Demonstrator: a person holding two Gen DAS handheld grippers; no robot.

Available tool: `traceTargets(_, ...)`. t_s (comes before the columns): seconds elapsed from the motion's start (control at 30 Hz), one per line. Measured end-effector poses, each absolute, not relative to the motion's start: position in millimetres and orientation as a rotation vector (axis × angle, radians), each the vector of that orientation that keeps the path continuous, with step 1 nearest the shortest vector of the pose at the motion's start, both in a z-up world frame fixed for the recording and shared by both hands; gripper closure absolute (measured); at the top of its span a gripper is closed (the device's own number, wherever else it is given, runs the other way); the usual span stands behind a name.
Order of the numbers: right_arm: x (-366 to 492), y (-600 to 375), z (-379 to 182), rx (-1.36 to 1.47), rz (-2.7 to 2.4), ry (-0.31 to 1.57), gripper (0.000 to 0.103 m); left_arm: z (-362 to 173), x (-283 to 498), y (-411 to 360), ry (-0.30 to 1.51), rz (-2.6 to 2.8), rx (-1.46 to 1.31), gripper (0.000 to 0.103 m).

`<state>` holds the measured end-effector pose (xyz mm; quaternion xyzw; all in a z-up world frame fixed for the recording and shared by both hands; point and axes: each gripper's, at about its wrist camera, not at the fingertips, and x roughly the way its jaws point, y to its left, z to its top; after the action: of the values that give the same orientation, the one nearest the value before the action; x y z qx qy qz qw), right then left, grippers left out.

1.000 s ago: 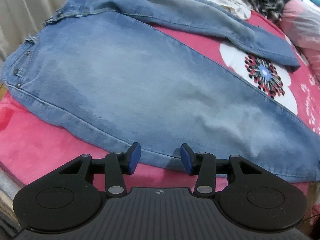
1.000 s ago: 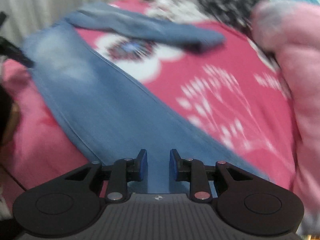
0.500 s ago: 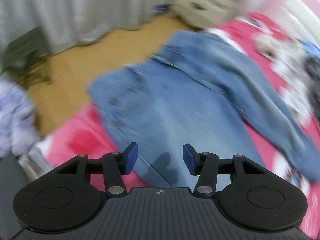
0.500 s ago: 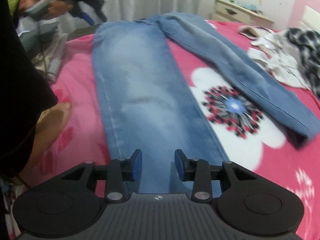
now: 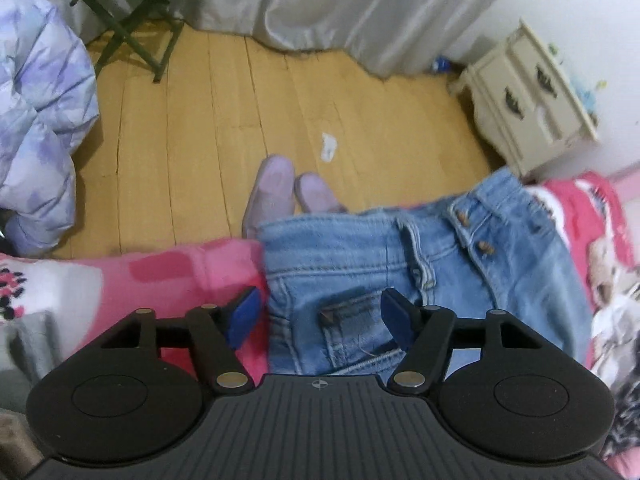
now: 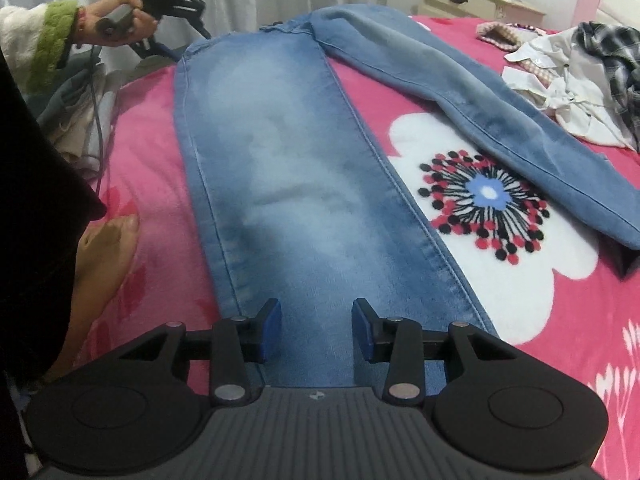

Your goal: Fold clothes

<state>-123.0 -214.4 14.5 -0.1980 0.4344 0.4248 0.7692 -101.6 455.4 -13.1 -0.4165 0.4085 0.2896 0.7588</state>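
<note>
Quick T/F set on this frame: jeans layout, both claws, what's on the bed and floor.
1. The jeans lie spread on a pink flowered blanket. True.
2. The two legs lie stacked one on the other. False: they splay apart, with the blanket's flower showing between them.
3. The left claw is over the waist end, by a pocket. True; its jaws are opening, with nothing pinched.
4. The right claw is clamped on a hem. False: its jaws are open over the near leg.
5. The floor by the bed is bare. False: a pair of slippers sits there.
</note>
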Motion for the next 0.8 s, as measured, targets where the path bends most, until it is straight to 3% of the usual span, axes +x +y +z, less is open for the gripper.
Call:
traceTargets(0.33, -116, -201, 8, -0.371, 0.955, 0.98, 0.061, -36, -87, 464, 0.888, 0.649, -0.902, 0.035)
traceTargets(0.63, -128, -194, 4, -0.411, 1.027, 0.952, 0.061, -33, -90, 453, 0.808, 0.648, -0.832, 0.065)
traceTargets(0.8, -156, -173, -2, -0.635, 1.15, 0.838, 0.047, -21, -90, 443, 0.787, 0.679, -0.754, 0.081)
